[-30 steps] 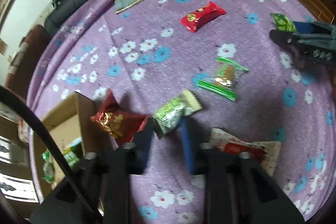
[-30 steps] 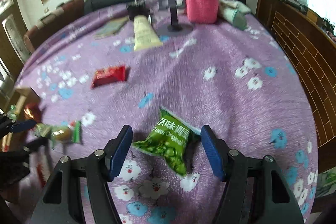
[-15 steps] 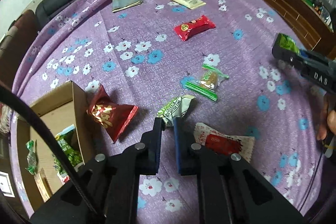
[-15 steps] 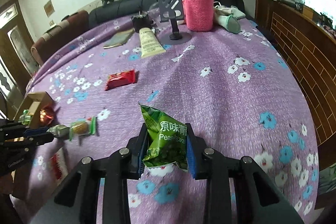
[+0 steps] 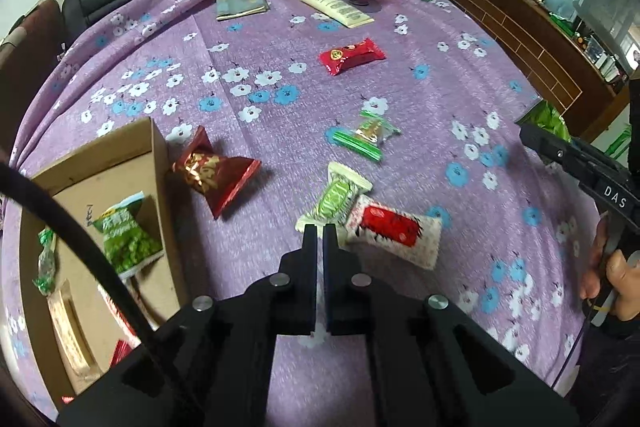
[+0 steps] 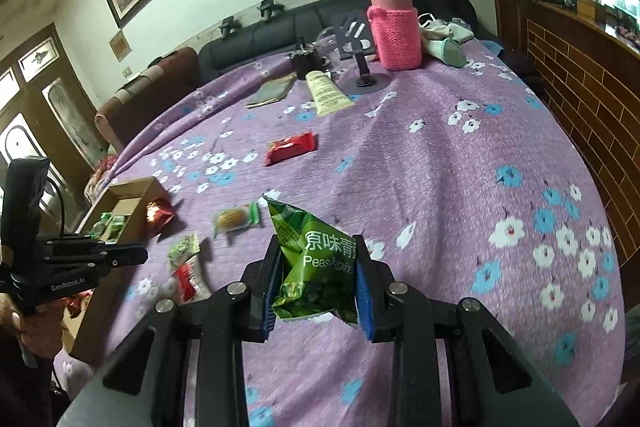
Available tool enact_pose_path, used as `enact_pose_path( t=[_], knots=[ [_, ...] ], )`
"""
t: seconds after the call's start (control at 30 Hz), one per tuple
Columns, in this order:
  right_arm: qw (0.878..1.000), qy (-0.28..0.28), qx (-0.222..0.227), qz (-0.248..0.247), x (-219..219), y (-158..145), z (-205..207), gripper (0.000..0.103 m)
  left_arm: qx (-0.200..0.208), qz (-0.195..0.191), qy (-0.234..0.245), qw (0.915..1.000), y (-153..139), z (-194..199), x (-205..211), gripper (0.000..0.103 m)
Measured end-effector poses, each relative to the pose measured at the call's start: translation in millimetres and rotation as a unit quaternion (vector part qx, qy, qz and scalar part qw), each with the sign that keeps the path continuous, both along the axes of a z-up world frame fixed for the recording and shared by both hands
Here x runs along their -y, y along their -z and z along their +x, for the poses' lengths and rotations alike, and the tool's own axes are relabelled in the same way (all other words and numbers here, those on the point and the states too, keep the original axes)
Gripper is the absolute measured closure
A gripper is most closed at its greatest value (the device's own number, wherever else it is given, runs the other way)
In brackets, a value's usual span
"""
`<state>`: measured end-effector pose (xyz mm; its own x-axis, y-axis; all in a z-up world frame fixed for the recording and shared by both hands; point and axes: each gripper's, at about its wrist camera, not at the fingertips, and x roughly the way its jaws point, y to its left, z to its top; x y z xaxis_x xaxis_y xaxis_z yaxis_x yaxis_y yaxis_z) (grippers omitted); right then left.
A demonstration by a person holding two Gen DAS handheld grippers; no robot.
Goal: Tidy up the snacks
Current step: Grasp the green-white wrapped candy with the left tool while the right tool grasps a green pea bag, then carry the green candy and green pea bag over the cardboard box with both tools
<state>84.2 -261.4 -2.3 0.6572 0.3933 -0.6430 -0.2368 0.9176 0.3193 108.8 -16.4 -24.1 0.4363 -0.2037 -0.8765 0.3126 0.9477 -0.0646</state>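
My left gripper (image 5: 319, 227) is shut on the crimped end of a green-and-white wrapped snack (image 5: 336, 197), beside a white-and-red packet (image 5: 394, 231). The right gripper (image 6: 318, 245) is shut on a green pea packet (image 6: 320, 259) and holds it above the purple flowered cloth (image 6: 440, 167). An open cardboard box (image 5: 92, 163) at the left holds several snacks. On the cloth lie a dark red foil packet (image 5: 212, 175), a clear green-edged pastry pack (image 5: 368, 135) and a red bar (image 5: 352, 55). In the left wrist view the right gripper (image 5: 532, 137) shows at the right edge.
At the far end stand a pink-sleeved bottle (image 6: 394, 27), a black phone stand (image 6: 362, 67), a cream tube (image 6: 326, 95) and a grey booklet (image 6: 272, 91). A black sofa (image 6: 280, 27) lies behind. A brick-pattern wooden ledge (image 6: 580, 87) runs along the right.
The left jaws closed on the green-and-white snack's end. The right jaws closed on the pea packet and lifted it off the cloth. Both hands rose and drew back.
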Motion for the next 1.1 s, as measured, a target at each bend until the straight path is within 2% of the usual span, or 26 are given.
enact_pose_path(
  t=[0.1, 0.2, 0.27, 0.4, 0.5, 0.63, 0.67, 0.7, 0.83, 0.97, 1.1],
  knots=[
    [1.000, -0.007, -0.005, 0.008, -4.2, 2.4, -5.4, 0.071, -0.001, -0.005, -0.003, 1.0000, 0.7, -0.1, -1.0, 0.100],
    [1.000, -0.014, -0.009, 0.011, -10.4, 3.7, -7.9, 0.071, -0.009, 0.008, 0.000, 0.9999, 5.8, 8.5, 4.4, 0.087],
    [1.000, -0.019, -0.009, 0.012, -14.2, 2.8, -11.0, 0.071, 0.000, 0.017, 0.005, 0.9998, 5.9, 13.5, 11.1, 0.082],
    [1.000, -0.026, -0.006, 0.014, -19.3, -0.6, -14.8, 0.071, -0.016, 0.043, 0.014, 0.9988, 19.6, 33.0, 26.4, 0.081],
    [0.999, -0.029, -0.005, 0.017, -21.6, -1.4, -16.2, 0.071, -0.031, 0.059, 0.024, 0.9975, 33.3, 41.6, 35.2, 0.069],
    [0.999, -0.027, -0.005, 0.020, -22.0, -0.8, -17.6, 0.071, -0.033, 0.064, 0.023, 0.9971, 38.7, 43.5, 38.6, 0.069],
    [0.999, -0.026, -0.005, 0.021, -22.2, -0.7, -17.9, 0.071, -0.034, 0.059, 0.019, 0.9975, 38.5, 44.6, 37.5, 0.073],
    [0.999, -0.027, -0.005, 0.021, -22.8, -0.5, -18.1, 0.071, -0.037, 0.052, 0.016, 0.9978, 38.6, 45.4, 35.9, 0.081],
    [0.999, -0.031, -0.006, 0.023, -27.2, -1.0, -20.9, 0.071, -0.021, 0.057, 0.010, 0.9981, 33.1, 40.8, 34.9, 0.082],
    [0.999, -0.035, -0.004, 0.024, -32.6, -3.3, -24.7, 0.071, 0.002, 0.041, -0.001, 0.9992, 12.4, 24.7, 28.2, 0.082],
    [0.999, -0.043, -0.002, 0.026, -42.1, -6.7, -28.4, 0.071, 0.039, 0.049, -0.043, 0.9971, -10.9, 1.3, 16.2, 0.082]
  ],
)
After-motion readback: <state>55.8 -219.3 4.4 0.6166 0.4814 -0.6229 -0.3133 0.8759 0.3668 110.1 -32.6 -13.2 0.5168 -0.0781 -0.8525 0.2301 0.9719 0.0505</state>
